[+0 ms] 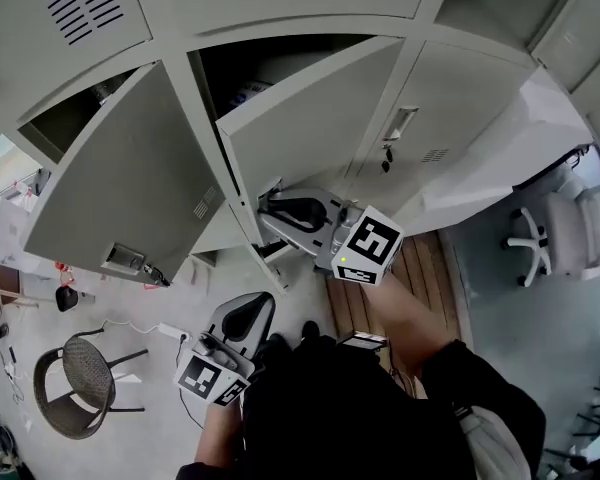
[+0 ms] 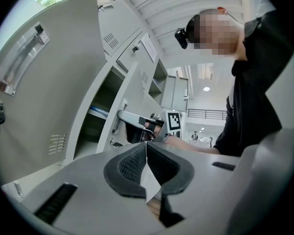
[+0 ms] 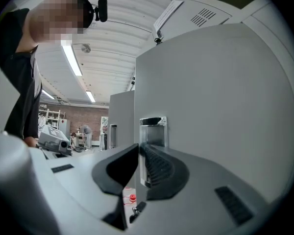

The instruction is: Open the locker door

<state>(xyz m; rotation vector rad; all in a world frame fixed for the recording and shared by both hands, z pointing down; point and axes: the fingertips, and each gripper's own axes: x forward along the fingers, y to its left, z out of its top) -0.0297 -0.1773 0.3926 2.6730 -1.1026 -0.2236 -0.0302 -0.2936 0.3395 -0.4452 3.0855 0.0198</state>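
Note:
The grey locker door (image 1: 310, 128) in the middle of the row stands partly open, with its dark compartment showing above it. My right gripper (image 1: 272, 210) is shut on this door's free edge. In the right gripper view the door (image 3: 220, 106) runs between the jaws (image 3: 138, 148), just below its recessed metal handle (image 3: 152, 127). My left gripper (image 1: 258, 306) hangs lower, near the person's body, away from the lockers, its jaws (image 2: 146, 146) shut with nothing between them. The left gripper view shows the right gripper (image 2: 137, 125) at the door's edge.
The neighbouring locker door (image 1: 120, 183) on the left hangs wide open. On the right a shut locker (image 1: 440, 98) has a key in its lock (image 1: 385, 158). A round-seat chair (image 1: 80, 373) stands at lower left, a white office chair (image 1: 565, 233) at right.

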